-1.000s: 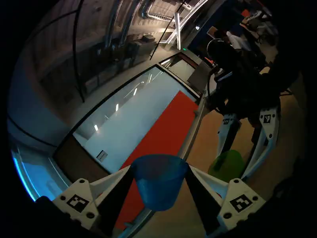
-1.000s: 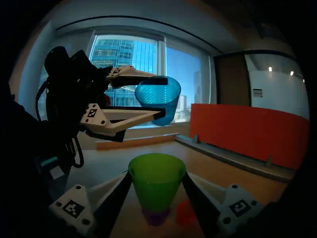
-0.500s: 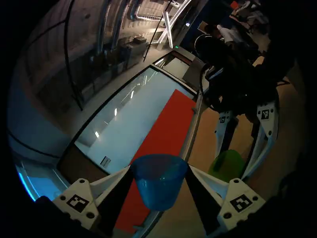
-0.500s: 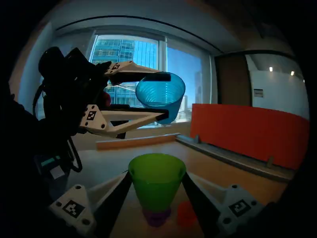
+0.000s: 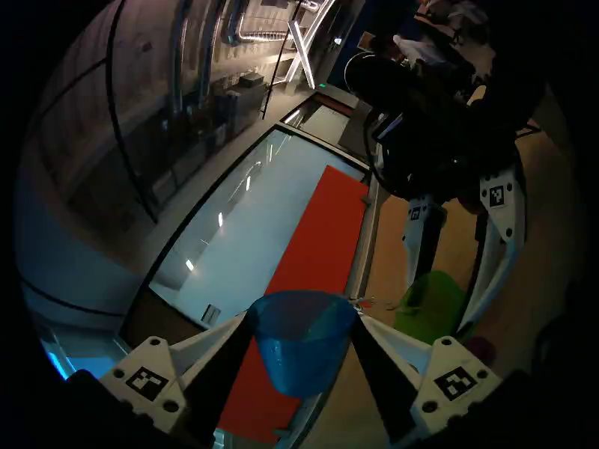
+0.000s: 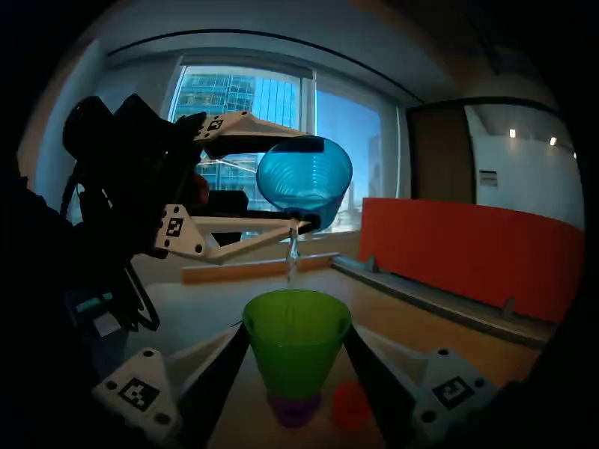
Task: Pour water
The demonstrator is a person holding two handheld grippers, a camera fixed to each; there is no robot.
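Note:
My left gripper (image 5: 301, 352) is shut on a clear blue cup (image 5: 302, 350), tipped far over. In the right gripper view that blue cup (image 6: 304, 182) hangs above, mouth towards me, with the left gripper (image 6: 307, 183) clamped on it. A thin stream of water (image 6: 290, 258) falls from its lip into a green cup (image 6: 296, 343). My right gripper (image 6: 296, 348) is shut on the green cup, upright just above the wooden table (image 6: 419, 322). In the left gripper view the green cup (image 5: 432, 305) sits between the right gripper's fingers (image 5: 421, 241).
A purple cup (image 6: 293, 408) and a red cup (image 6: 347, 402) stand on the table just under the green cup. An orange partition (image 6: 479, 251) runs along the table's right side. Windows (image 6: 247, 112) lie behind. A person's dark sleeve (image 6: 37, 262) holds the left gripper.
The left gripper has tilted the blue cup further, and water now runs from it into the green cup. The green cup has stayed where it was.

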